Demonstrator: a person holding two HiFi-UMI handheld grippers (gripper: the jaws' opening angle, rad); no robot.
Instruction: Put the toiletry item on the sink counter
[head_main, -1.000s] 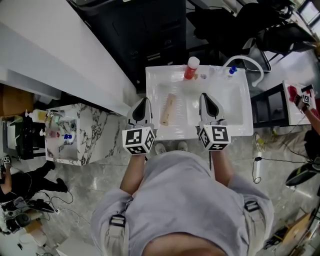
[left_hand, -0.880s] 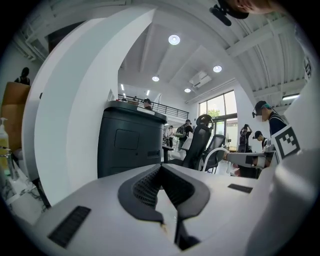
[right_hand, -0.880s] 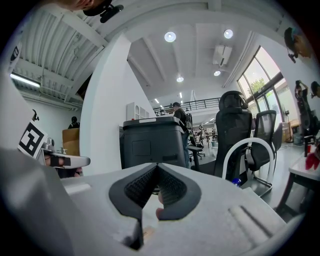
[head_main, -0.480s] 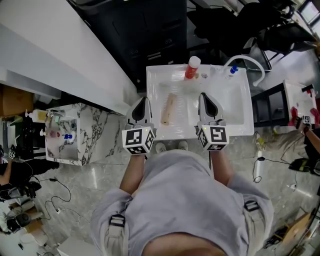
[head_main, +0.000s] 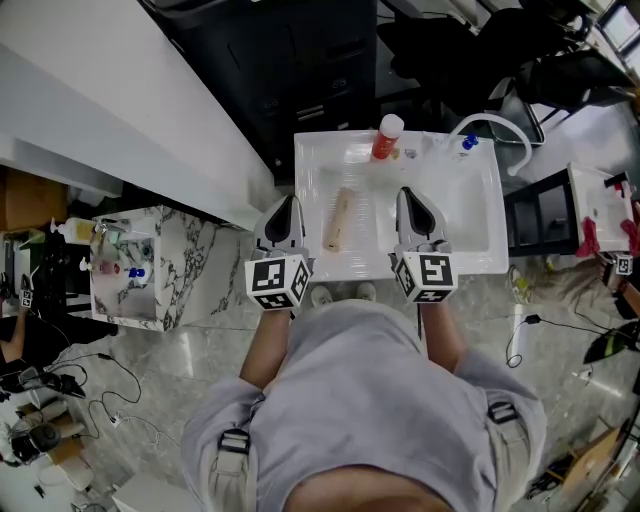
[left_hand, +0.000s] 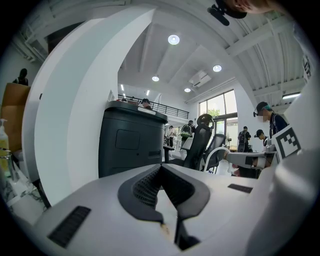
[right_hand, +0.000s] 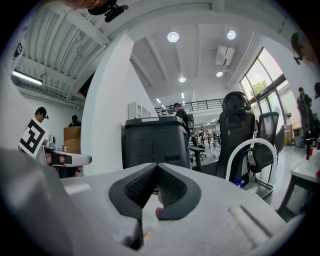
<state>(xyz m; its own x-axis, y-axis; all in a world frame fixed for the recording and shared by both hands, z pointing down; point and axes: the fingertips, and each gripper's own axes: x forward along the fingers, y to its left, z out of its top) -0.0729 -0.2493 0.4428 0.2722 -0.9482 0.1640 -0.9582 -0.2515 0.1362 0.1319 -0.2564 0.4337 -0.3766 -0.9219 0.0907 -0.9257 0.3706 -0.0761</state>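
While the left gripper (head_main: 288, 205) and right gripper (head_main: 409, 197) are hovering clenched and empty by the white sink counter's (head_main: 345, 272) front rim, the beige cylindrical tube (head_main: 338, 220) is lying in the basin (head_main: 372, 228), where any pinch is risking it rolling away.

The toiletry item (head_main: 338, 220) is a slim, pale tan tube. It lies flat on its side in the sunken basin of the white sink bench (head_main: 465, 263), left of the basin's middle. Its length runs front to back, leaning slightly to the right at the far end. Nothing touches it.
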